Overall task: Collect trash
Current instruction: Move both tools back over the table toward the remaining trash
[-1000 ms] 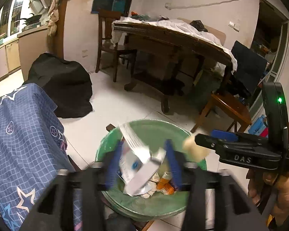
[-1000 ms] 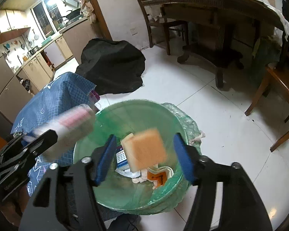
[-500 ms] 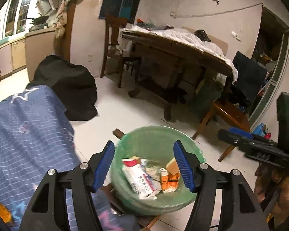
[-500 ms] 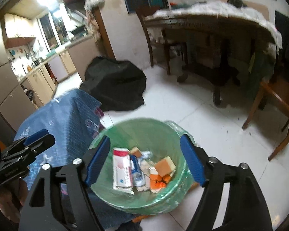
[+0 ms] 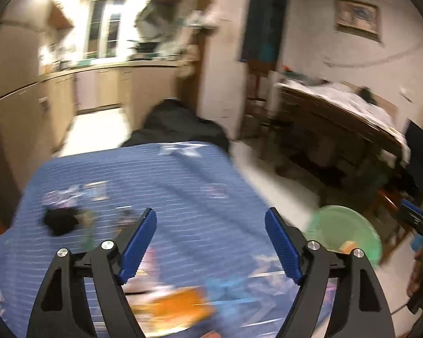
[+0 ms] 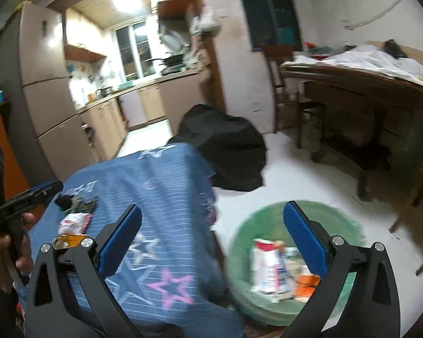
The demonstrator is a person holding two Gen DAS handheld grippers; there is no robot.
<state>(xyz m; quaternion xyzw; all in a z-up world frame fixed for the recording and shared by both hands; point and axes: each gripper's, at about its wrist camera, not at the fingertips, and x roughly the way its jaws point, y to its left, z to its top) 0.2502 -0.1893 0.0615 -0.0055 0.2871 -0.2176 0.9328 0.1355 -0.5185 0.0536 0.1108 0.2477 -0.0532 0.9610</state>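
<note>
Both our left gripper (image 5: 210,242) and right gripper (image 6: 211,238) have just been opening and stand spread, empty. Left of the green bin (image 6: 241,253), the wrappers (image 6: 73,222) on the blue cloth (image 6: 160,186) look light and crinkly; we pinch a raised fold.

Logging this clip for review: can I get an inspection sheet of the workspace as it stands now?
Surface: blue star cloth covers the worktop.
Job's things: green bin on the floor beside it, holding a red-white pack and orange scraps.
Clutter: on the cloth, a black lump, a white-red wrapper and an orange wrapper, blurred.
Grippers: left gripper and right gripper both open, jaws just widened, nothing between them.
Cables: a wire along the wall.
Surroundings: kitchen counter, black cover on the floor, dining table.
</note>
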